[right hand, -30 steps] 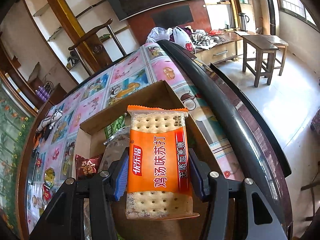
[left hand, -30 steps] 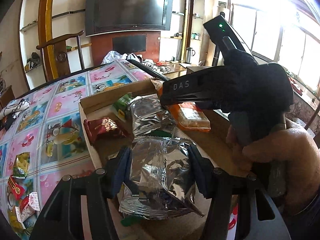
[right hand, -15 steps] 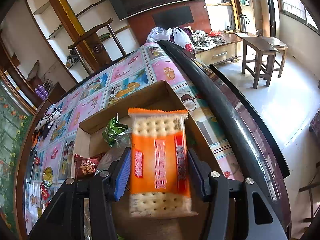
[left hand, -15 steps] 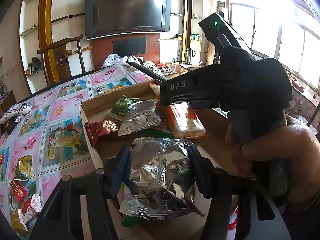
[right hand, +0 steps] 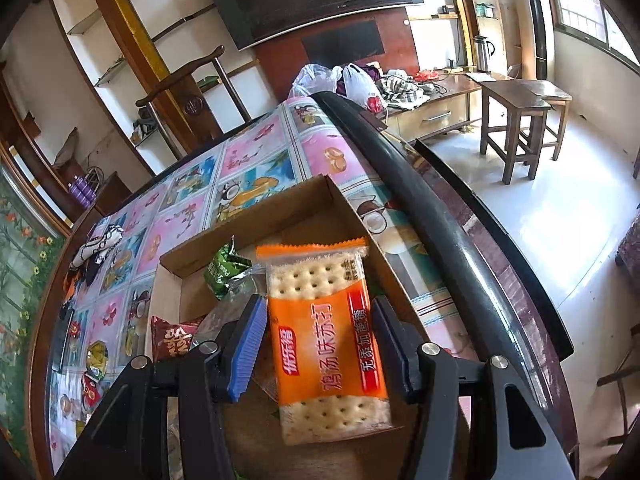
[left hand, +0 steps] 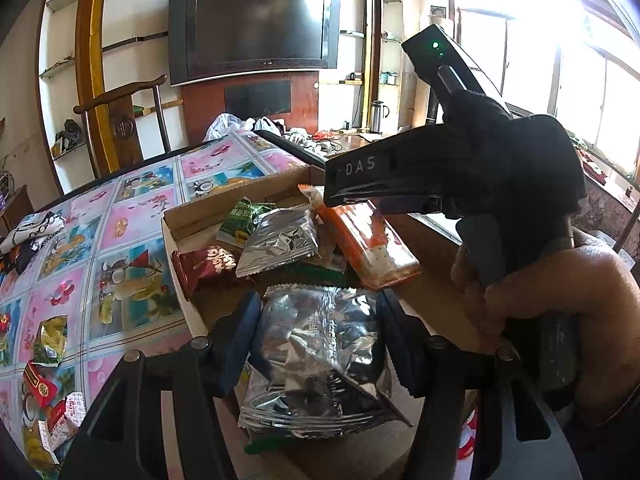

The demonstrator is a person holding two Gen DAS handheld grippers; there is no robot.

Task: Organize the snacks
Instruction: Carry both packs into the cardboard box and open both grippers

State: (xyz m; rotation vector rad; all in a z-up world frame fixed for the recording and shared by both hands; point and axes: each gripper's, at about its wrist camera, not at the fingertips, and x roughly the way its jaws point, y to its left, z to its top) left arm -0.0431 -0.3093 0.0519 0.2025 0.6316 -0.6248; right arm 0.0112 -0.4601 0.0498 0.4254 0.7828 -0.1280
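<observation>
Two grips over cardboard box (right hand: 256, 216). "DAS" printed on right gripper (right hand: 318, 344), clamped on orange cracker packet (right hand: 328, 336) with Chinese writing, held between its pads. Left gripper (left hand: 320, 344) pinching silver foil packet (left hand: 320, 360) between fingers, above box.

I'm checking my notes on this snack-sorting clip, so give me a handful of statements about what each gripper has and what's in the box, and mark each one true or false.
1. The left gripper has a silver foil packet between its fingers. True.
2. The right gripper has a green packet between its fingers. False: an orange cracker pack sits there; the green packet lies in the box.
3. The cardboard box is empty. False: it holds several snacks, among them a dark red packet.
4. Some snacks lie on the tablecloth outside the box. True.
5. The television shows a picture. False: its screen is dark.
</observation>
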